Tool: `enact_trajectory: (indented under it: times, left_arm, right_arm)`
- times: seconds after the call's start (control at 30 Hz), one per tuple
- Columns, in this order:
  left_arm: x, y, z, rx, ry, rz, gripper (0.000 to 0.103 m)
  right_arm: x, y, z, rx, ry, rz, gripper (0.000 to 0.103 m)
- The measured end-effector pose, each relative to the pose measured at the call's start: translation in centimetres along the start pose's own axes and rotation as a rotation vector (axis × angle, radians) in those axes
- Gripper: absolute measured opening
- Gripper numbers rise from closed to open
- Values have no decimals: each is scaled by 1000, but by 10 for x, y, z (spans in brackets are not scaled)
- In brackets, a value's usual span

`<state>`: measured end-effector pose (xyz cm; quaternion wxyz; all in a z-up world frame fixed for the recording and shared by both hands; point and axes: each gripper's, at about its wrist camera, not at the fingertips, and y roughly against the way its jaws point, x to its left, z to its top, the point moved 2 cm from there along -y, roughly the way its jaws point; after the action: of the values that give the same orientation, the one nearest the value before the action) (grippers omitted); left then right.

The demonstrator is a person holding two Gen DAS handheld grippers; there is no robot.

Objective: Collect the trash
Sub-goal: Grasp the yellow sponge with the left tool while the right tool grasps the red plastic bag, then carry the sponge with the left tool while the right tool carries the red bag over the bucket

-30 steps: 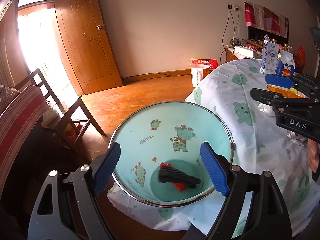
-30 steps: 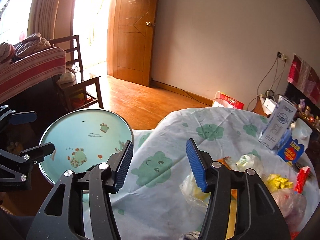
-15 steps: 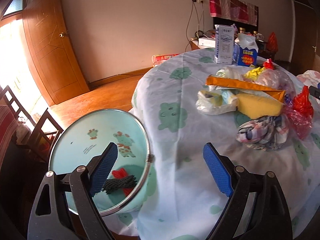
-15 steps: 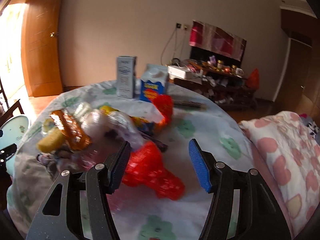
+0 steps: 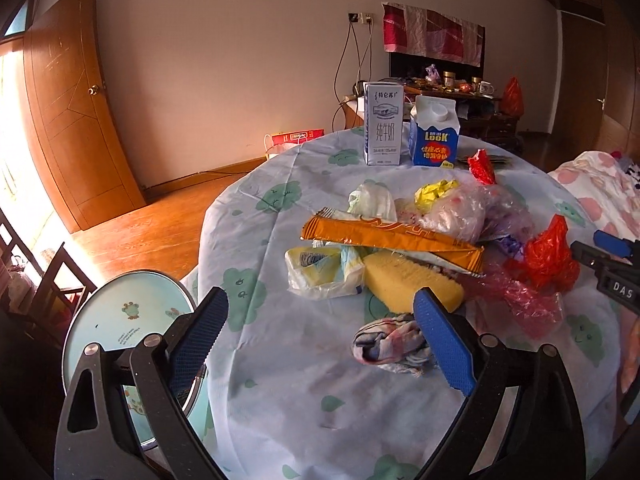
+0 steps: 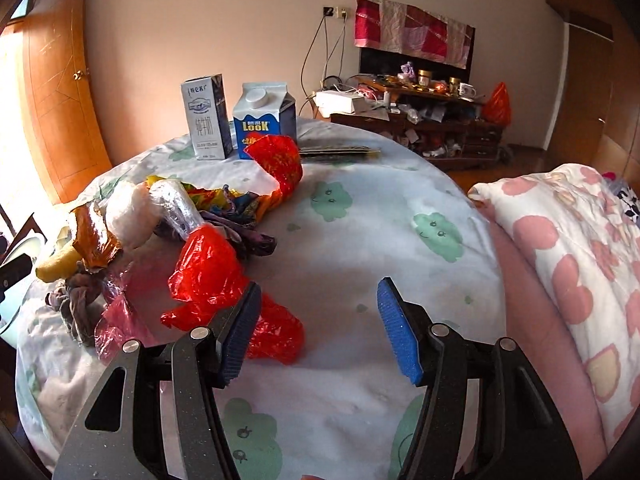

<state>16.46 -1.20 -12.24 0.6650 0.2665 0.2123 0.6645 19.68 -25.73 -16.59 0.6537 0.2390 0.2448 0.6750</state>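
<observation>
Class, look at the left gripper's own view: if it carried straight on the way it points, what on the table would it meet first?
Probably the crumpled patterned cloth, lying just beyond the left gripper by its right finger. Its jaws are opening, nothing between them. The yellow sponge lies just behind, though depth is hard to judge.

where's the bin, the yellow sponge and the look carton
bin [image 5: 120,308]: left wrist view, pale blue inner wall.
yellow sponge [image 5: 404,280]: left wrist view, top face.
look carton [image 6: 256,134]: right wrist view, blue front panel.
</observation>
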Motion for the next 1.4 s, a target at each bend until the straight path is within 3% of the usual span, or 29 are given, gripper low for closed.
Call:
enact_trajectory:
  times: [0.17,0.37,0.5,0.57,0.6,0.67,0.77,0.87,1.2,1.4]
  left_arm:
    - [-21,5,10,-24,-26,-28,95]
    - [-35,-23,-3,50,-52,-48,91]
    - [-30,-29,-10,93,-33,-124,62]
    - [-30,-29,-12,99,-39,-166,32]
    - [-30,-29,-12,102,-42,-175,27]
    - [-32,-29,-12,99,-57,-190,22]
    - [-34,-26,-13,89,-69,-205,16]
    - [-35,-18,-13,70,-83,-206,14]
    - [-12,34,-6,-40,-108,-153,12]
    - [14,46,-7,-60,-67,-104,12]
  right_arm:
    - [2,-2,-2,6,3,-12,60]
    - [4,-4,-3,31,9,22,60]
    - [12,-9,-3,60,40,55,60]
    - [15,-13,-5,78,40,80,59]
    - [16,-15,-6,86,38,89,57]
    - [19,-19,-9,110,43,114,44]
    - [25,-22,-12,135,48,163,24]
    - [28,-19,-13,134,53,187,11]
    - [10,15,-1,-9,-42,136,8]
    - [16,45,12,-112,-70,137,8]
